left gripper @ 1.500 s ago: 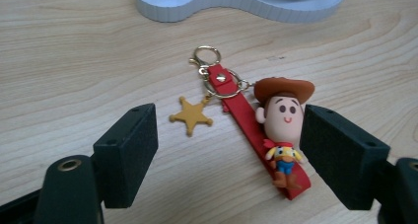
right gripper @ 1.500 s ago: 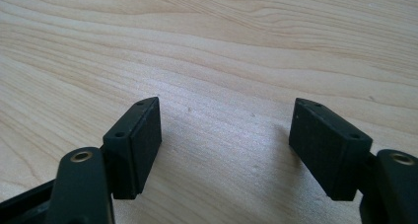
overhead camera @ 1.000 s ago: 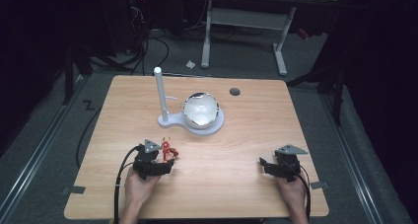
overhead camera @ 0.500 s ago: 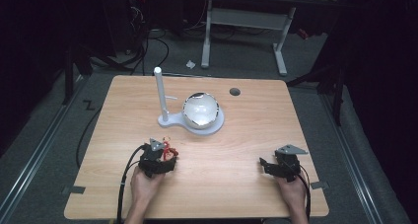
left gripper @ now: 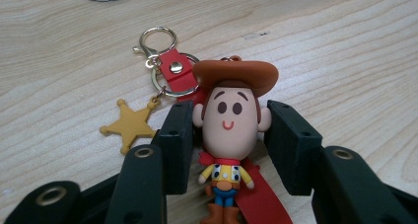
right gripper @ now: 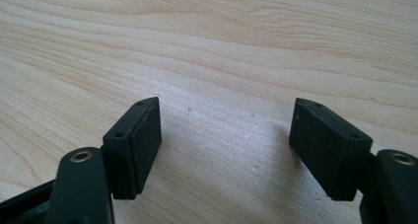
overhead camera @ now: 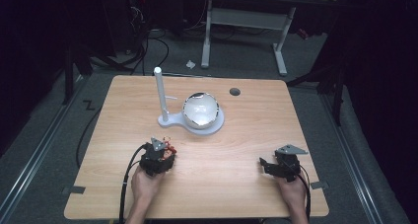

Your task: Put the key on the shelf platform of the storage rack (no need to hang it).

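Right now the left hand-held gripper [left gripper: 230,128] has its two black jaws set either side of the head of a cowboy figure keychain [left gripper: 230,130], the pads close against the ears but, as far as the left gripper view tells, not plainly squeezing yet; the doll lies face up on the tabletop [left gripper: 345,46] with its red strap running down between the jaws. Just beyond the hat sit the red tab with its rivet, a gold split ring and lobster clasp [left gripper: 156,44], and a yellow star charm [left gripper: 129,126] lying beside the left jaw. In the high view the same gripper [overhead camera: 158,157] rests near the front left of the tabletop, with a white stand [overhead camera: 160,93] and a silvery bowl [overhead camera: 200,110] well beyond it. The right hand-held gripper [right gripper: 226,150] has its jaws wide apart over bare wood, holding nothing, near the front right. The risk, I judge, lies in the grip: the head is rounded and smooth, so the pads could slide off it on closing, or the doll could pivot and swing once lifted. The star charm could also get pinched under the left jaw.
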`<action>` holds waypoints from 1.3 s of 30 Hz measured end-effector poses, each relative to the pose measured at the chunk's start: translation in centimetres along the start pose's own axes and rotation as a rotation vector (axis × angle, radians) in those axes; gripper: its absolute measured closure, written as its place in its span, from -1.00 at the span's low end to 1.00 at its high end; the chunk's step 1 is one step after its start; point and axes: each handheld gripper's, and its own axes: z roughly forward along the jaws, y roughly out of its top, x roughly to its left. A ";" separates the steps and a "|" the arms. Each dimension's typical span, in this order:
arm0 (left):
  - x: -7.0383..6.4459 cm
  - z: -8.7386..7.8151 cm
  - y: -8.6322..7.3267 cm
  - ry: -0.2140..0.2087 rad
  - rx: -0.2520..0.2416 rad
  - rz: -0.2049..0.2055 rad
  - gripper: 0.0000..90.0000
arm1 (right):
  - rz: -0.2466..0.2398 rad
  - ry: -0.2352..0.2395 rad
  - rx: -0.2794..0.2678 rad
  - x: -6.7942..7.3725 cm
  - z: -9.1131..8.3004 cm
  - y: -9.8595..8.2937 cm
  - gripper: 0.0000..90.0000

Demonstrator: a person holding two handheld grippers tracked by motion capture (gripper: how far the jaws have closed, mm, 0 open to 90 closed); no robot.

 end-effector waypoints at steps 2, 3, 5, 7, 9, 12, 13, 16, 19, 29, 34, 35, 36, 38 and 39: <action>0.0 0.0 0.2 -0.005 0.010 -0.014 0.24 | 0.000 0.000 0.000 0.0 0.0 0.0 -0.37; 0.0 -0.1 0.2 -0.001 0.013 -0.023 0.24 | 0.000 0.000 0.000 0.0 0.0 0.0 -0.37; 0.0 -0.1 0.2 -0.011 0.008 -0.013 0.25 | 0.001 0.002 0.001 0.0 0.0 0.0 -0.37; 0.0 -0.3 0.2 -0.025 -0.003 -0.011 0.25 | 0.000 0.002 0.001 0.0 0.0 0.0 -0.37; -0.2 -0.6 0.5 -0.042 -0.005 -0.027 0.25 | 0.000 0.002 0.001 0.0 0.0 0.0 -0.37; -0.6 -1.0 0.9 -0.057 -0.018 -0.040 0.25 | 0.000 0.001 0.000 0.0 0.0 0.0 -0.37; -0.7 -1.2 1.0 -0.067 -0.021 -0.031 0.25 | 0.000 0.001 0.000 0.0 0.0 0.0 -0.37; -1.1 -1.9 1.5 -0.095 -0.033 -0.032 0.25 | 0.000 0.001 0.000 0.0 0.0 0.0 -0.37; -1.5 -2.4 2.3 -0.116 -0.034 -0.074 0.25 | 0.000 0.000 0.000 0.0 0.0 0.0 -0.37; -3.1 -3.5 4.1 -0.153 -0.009 -0.069 0.25 | 0.000 0.000 0.000 0.0 0.0 0.0 -0.37; -3.7 -4.3 5.2 -0.169 0.010 -0.094 0.25 | 0.000 0.001 0.000 0.0 0.0 0.0 -0.37; -3.7 -4.5 5.4 -0.182 0.018 -0.093 0.25 | 0.000 0.000 0.000 0.0 0.0 0.0 -0.37; -3.9 -4.7 5.6 -0.184 0.019 -0.103 0.25 | 0.000 0.000 0.000 0.0 0.0 0.0 -0.37; -4.6 -5.0 5.9 -0.244 0.024 -0.165 0.25 | 0.000 0.000 0.000 0.0 0.0 0.0 -0.37; -4.4 -5.3 6.2 -0.191 0.024 -0.121 0.25 | 0.000 0.000 0.000 0.0 0.0 0.0 -0.37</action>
